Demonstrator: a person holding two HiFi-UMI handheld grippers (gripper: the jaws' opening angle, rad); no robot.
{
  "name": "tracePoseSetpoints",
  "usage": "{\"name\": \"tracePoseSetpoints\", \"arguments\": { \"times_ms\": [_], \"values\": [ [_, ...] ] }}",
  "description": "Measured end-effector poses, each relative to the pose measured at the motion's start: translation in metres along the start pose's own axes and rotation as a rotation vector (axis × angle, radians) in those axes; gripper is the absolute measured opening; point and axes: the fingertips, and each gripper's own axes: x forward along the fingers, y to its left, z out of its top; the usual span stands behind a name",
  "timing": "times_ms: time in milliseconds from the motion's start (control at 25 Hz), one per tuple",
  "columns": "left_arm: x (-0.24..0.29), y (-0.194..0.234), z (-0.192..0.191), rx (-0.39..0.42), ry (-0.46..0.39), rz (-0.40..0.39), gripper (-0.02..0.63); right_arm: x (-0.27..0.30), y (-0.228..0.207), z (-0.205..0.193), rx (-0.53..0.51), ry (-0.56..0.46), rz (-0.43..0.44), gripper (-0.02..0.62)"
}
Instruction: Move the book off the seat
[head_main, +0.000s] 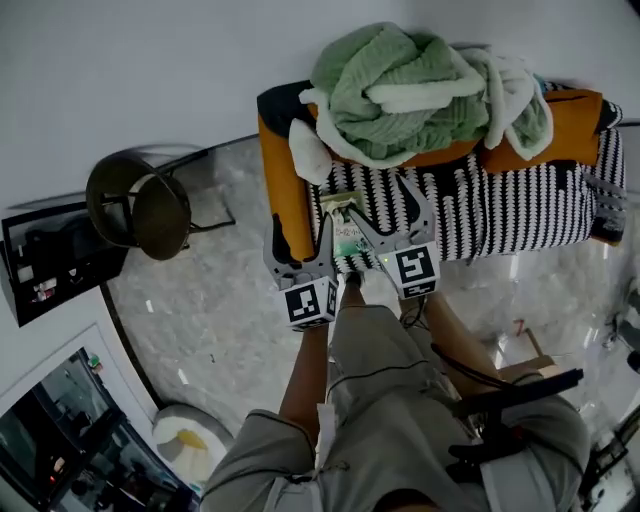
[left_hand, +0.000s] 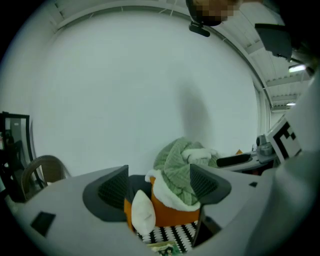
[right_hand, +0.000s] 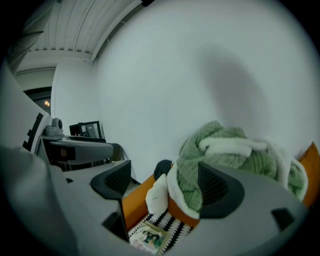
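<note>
A small book with a green cover (head_main: 347, 229) lies flat on the black-and-white zigzag seat of an orange sofa (head_main: 285, 190), close to its left armrest. My left gripper (head_main: 300, 230) hovers open over the armrest, just left of the book. My right gripper (head_main: 382, 200) stands open above the seat, just right of the book. Nothing is between either pair of fingers. In the left gripper view the left gripper (left_hand: 159, 187) looks at the sofa, with the book (left_hand: 162, 248) at the bottom edge. Below the right gripper (right_hand: 165, 184) in its own view lies the book (right_hand: 148, 237).
A green and white blanket (head_main: 400, 90) is heaped on the sofa's back, with a white cushion (head_main: 308, 150) by the armrest. A round brown chair (head_main: 140, 205) stands to the left on the marbled floor. A black stand (head_main: 510, 400) is beside the person's legs.
</note>
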Motion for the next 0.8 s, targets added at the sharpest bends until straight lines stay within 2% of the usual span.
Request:
{"name": "tracePoseSetpoints", "arguments": {
  "times_ms": [120, 280, 600, 800],
  "values": [
    [0.019, 0.009, -0.067, -0.047, 0.076, -0.005, 0.374, 0.016, -0.008, -0.071, 0.028, 0.088, -0.004, 0.403],
    [0.037, 0.018, -0.144, -0.059, 0.154, -0.018, 0.374, 0.034, -0.018, -0.15, 0.066, 0.175, -0.035, 0.403],
    [0.045, 0.011, -0.269, -0.097, 0.295, -0.05, 0.374, 0.053, -0.006, -0.278, 0.109, 0.324, -0.03, 0.403],
    [0.046, 0.01, -0.348, -0.128, 0.401, -0.042, 0.374, 0.062, 0.012, -0.351, 0.152, 0.425, -0.014, 0.403]
  ]
}}
